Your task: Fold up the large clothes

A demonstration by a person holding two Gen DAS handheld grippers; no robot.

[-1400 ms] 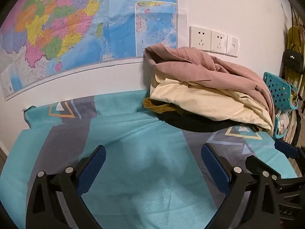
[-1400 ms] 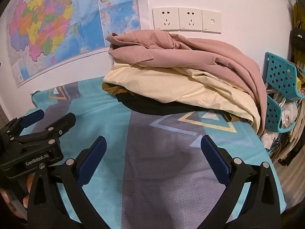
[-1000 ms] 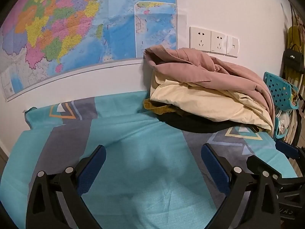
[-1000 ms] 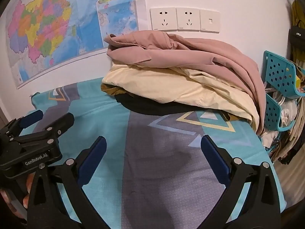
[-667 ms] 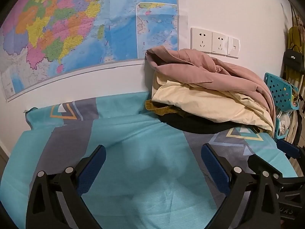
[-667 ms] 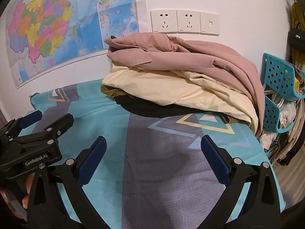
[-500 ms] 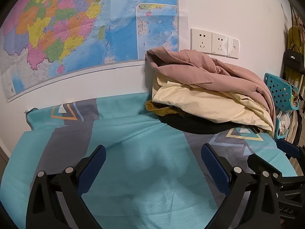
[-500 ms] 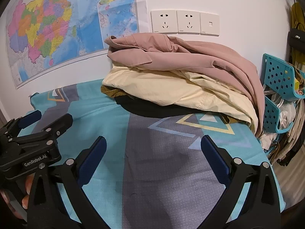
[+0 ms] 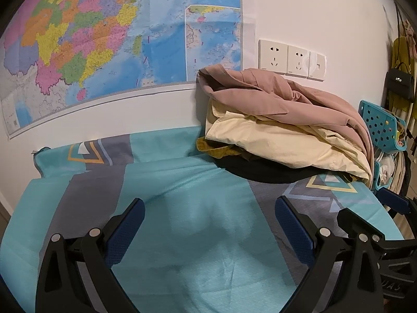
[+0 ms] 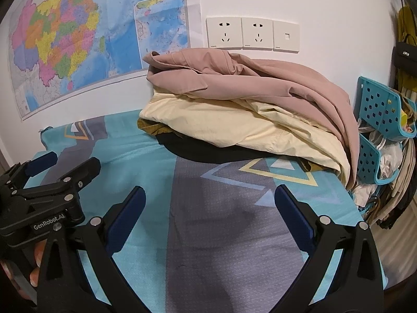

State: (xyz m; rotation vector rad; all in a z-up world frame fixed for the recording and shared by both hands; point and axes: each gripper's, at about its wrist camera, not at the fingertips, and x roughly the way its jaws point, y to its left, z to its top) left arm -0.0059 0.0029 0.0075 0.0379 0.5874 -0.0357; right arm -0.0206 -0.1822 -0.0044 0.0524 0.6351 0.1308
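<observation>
Clothes pile point(image 10: 242, 109) against wall, pink jacket point(image 10: 260, 80) topmost; bedsheet point(image 9: 198, 234) in front bare, likely folding space. Left gripper point(image 9: 208, 229), right gripper point(image 10: 209, 215) spread wide, empty, short of pile.

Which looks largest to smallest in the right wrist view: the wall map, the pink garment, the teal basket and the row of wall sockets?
1. Wall map, though the frame edge cuts it off.
2. Pink garment, nearly as big and nearer the camera, so this order is unsure.
3. Teal basket, partly cut off.
4. Row of wall sockets, close to the basket.
</observation>
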